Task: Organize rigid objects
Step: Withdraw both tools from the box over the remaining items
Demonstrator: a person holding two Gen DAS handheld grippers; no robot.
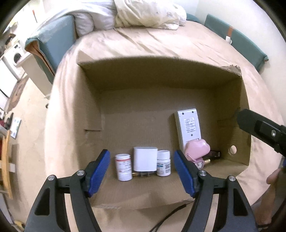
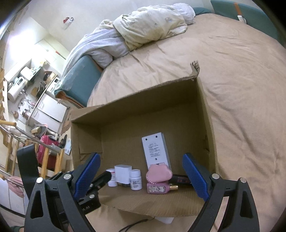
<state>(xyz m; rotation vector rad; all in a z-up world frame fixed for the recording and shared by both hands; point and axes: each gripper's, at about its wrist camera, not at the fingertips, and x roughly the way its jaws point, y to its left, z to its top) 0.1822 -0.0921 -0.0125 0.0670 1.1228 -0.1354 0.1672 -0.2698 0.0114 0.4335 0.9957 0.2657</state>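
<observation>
An open cardboard box (image 1: 93,100) (image 2: 85,135) lies on the bed. Inside, along the near wall, stand two white pill bottles (image 1: 123,167) (image 1: 163,163) on either side of a white charger block (image 1: 145,161) (image 2: 123,173). To the right are a white remote (image 1: 188,127) (image 2: 156,150) face down, a pink heart-shaped case (image 1: 197,149) (image 2: 159,173), a pink perfume bottle (image 2: 158,187) and a dark tube (image 2: 179,179). My left gripper (image 1: 142,171) is open and empty above the bottles. My right gripper (image 2: 142,178) is open and empty above the box's near edge.
The box sits on a tan bedsheet (image 1: 160,42) (image 2: 241,89) with crumpled duvets (image 1: 146,12) (image 2: 152,23) at the head. A black cable (image 1: 168,217) runs below the box. Shelves, a wooden railing and a red bag (image 2: 47,144) are at the left beyond the bed.
</observation>
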